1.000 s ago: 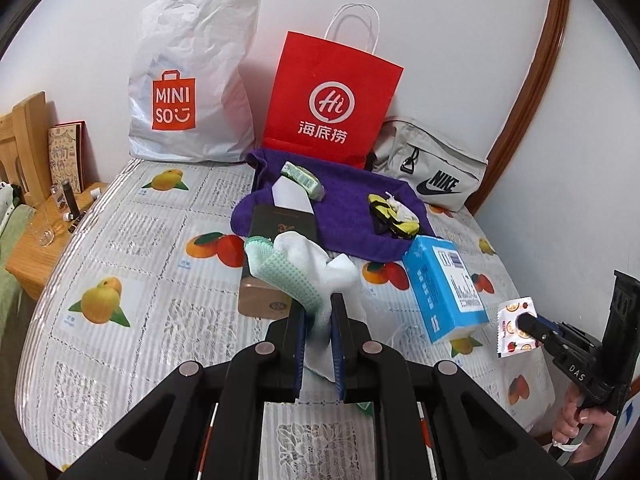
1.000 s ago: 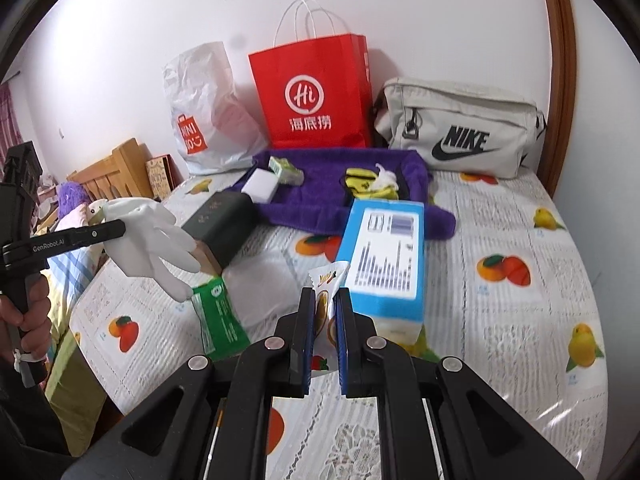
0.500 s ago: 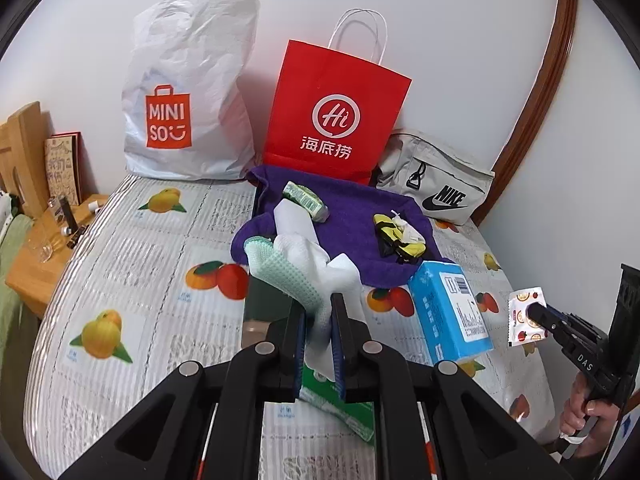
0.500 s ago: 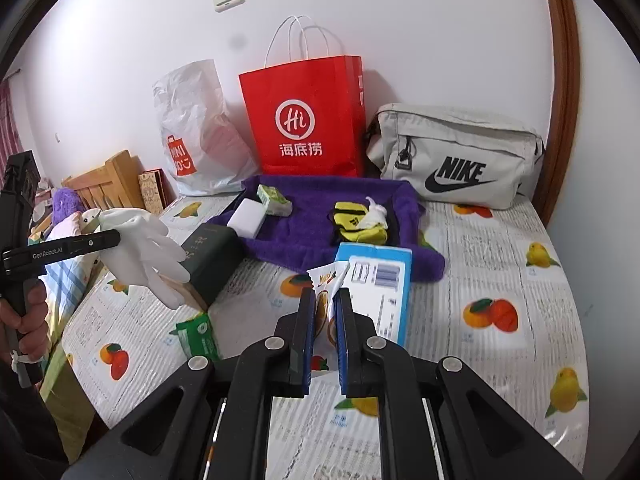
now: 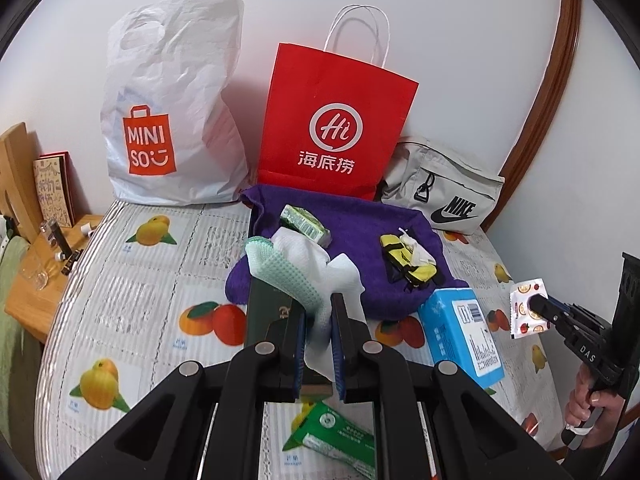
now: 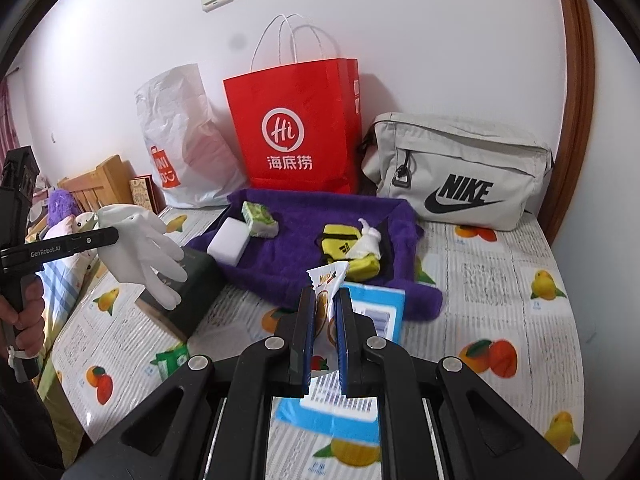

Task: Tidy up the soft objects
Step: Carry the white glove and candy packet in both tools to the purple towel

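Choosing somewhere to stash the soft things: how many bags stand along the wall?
3: white plastic Miniso bag at left, red paper handled bag in the middle, grey fabric Nike bag at right. Others may sit outside the frame.

Both grippers matte black, angular plastic. Left gripper (image 5: 317, 340) and right gripper (image 6: 324, 338): blue pads lining the inner finger faces, round silver screws at the linkage pivots behind. White lettering along the side: "GenRobot.AI", "DAS". Bare-skinned hands (image 6: 25, 316) on the handles.
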A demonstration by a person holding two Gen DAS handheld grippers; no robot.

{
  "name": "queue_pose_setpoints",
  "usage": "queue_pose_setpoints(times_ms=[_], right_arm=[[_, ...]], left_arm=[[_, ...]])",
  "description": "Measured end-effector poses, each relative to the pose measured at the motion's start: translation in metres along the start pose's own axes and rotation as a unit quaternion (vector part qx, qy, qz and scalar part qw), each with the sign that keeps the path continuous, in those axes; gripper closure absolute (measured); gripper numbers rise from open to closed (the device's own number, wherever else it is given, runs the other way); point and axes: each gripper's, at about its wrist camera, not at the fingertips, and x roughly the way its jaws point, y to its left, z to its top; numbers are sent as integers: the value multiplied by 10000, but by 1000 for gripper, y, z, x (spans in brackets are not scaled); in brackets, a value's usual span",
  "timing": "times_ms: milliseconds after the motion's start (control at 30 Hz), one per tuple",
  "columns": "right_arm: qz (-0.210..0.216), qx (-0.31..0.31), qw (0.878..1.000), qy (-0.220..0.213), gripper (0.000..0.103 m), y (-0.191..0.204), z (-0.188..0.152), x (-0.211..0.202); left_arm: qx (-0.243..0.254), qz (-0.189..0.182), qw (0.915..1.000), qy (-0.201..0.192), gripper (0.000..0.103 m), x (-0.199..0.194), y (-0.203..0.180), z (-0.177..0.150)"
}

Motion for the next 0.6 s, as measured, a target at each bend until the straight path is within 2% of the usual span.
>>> queue_pose_setpoints(times_ms=[300, 600], right_arm=[[168, 52, 9998, 35, 93, -7, 23, 35], [144, -16, 9998, 142, 93, -17, 40, 72]], left_arm=[[84, -13, 10000, 16, 91, 21, 0, 22], [119, -123, 9998, 140, 91, 53, -2, 43]])
